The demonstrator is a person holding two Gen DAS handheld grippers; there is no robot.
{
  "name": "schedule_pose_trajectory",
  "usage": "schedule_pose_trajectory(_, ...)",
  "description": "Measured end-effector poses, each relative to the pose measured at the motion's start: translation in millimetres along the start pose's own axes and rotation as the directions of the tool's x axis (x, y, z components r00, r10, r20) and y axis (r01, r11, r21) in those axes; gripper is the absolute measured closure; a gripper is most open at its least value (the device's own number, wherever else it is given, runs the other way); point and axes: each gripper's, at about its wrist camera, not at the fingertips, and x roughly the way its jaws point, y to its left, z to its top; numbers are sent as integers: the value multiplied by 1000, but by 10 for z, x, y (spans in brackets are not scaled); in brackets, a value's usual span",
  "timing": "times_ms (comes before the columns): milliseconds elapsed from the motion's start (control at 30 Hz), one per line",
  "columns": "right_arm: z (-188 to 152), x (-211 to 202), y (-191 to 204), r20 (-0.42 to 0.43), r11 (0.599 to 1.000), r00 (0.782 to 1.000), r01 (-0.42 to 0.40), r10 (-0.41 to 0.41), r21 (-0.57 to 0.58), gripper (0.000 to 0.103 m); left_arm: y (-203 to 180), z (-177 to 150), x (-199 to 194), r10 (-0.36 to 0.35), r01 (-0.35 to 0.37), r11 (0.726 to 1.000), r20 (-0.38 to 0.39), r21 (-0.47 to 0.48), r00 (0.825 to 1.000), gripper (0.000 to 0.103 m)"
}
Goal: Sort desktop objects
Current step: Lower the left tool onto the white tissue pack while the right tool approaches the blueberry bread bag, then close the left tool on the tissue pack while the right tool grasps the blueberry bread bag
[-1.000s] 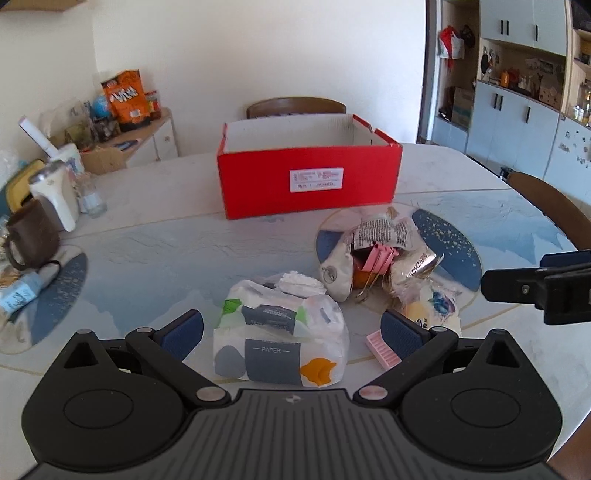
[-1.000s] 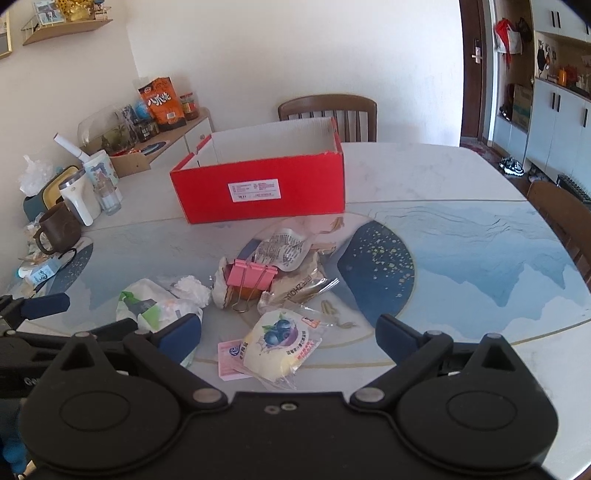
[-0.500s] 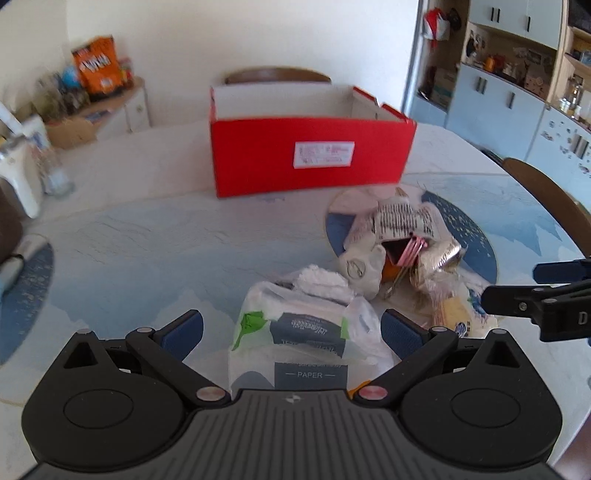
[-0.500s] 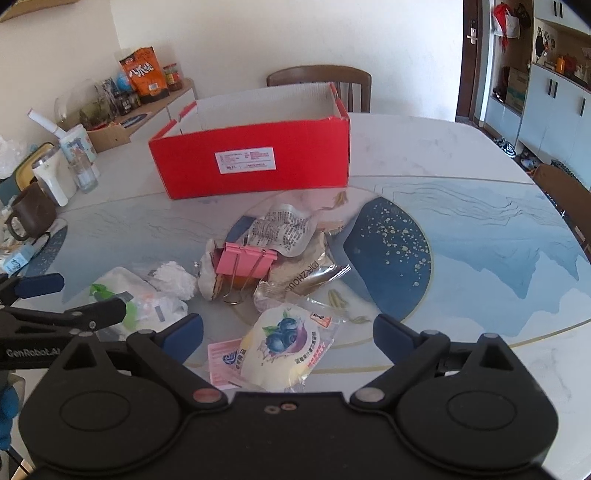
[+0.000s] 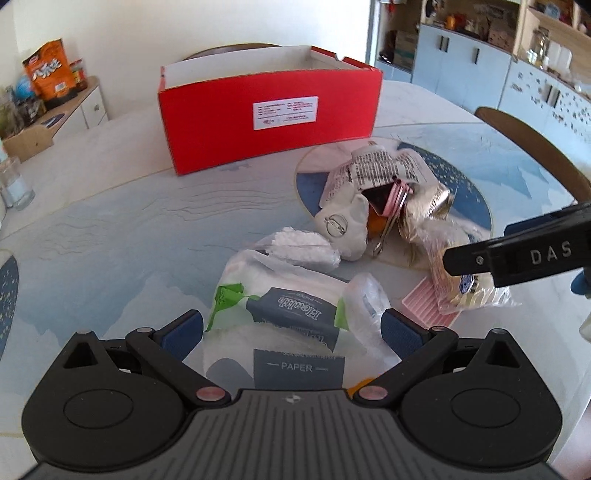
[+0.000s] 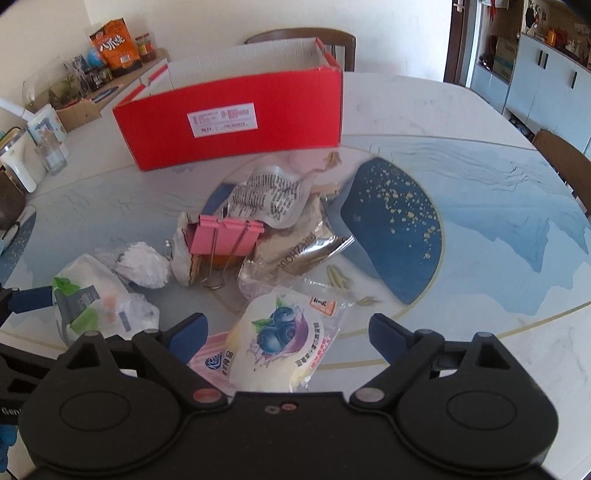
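Note:
A tissue pack marked PAPER lies on the table between the fingers of my left gripper, which is open; the pads stand beside its wrap without squeezing it. In the right wrist view a blueberry pastry packet lies between the fingers of my right gripper. Its jaws are closing and the pads stay clear of the packet. Under the packet lies a pink card. Behind it is a pile with a pink binder clip, a printed pouch and a silver wrapper. A red open box stands farther back.
One right gripper finger crosses the left wrist view above the pastry packet. A drinking glass and a white jug stand at the table's left edge. Wooden chairs stand behind the box and at the right.
Both grippers have sunk and moved forward toward the pile. The tissue pack now lies between the left fingers. The right jaws have narrowed slightly around the blueberry packet.

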Motion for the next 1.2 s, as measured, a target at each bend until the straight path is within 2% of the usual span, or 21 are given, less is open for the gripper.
schedule_pose_trajectory(233, -17, 121, 6, -40, 1000, 999, 9, -9, 4, 11, -24, -40, 66, 2, -2, 1000, -11, 17, 1000, 0)
schedule_pose_trajectory(500, -16, 173, -26, -65, 1000, 998, -5, 7, 23, 21, -42, -34, 78, 7, -7, 1000, -11, -1, 1000, 1)
schedule_pose_trajectory(767, 9, 135, -35, -65, 1000, 998, -18, 19, 18, 38, -26, 31, 1, 9, -9, 1000, 0, -20, 1000, 25)
schedule_pose_trajectory(967, 23, 87, -54, -62, 999, 998, -31, 31, 13, 45, -44, 58, -50, 10, -10, 999, 0, -38, 1000, 31)
schedule_pose_trajectory(1200, 50, -38, -88, -50, 999, 998, -32, 31, -3, 50, -5, 96, -166, -11, 12, 997, 6, -82, 1000, 33)
